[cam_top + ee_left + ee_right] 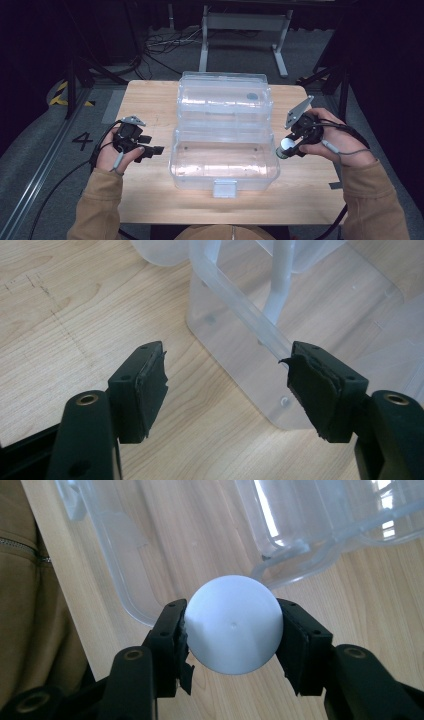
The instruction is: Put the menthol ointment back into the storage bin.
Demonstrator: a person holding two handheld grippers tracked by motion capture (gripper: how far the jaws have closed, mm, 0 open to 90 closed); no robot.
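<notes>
A clear plastic box stands in the middle of the wooden table with its lid folded back behind it. My right gripper is shut on a white ball just off the box's right wall; in the right gripper view the ball sits pressed between both pads, above the box's corner. My left gripper rests left of the box, open, with nothing between its jaws; beyond them lies the box's corner.
The wooden table has bare wood in front of the box and at both sides. A white latch sticks out of the box's front wall. A dark round mark shows on the lid. Cables and metal frame legs stand beyond the table.
</notes>
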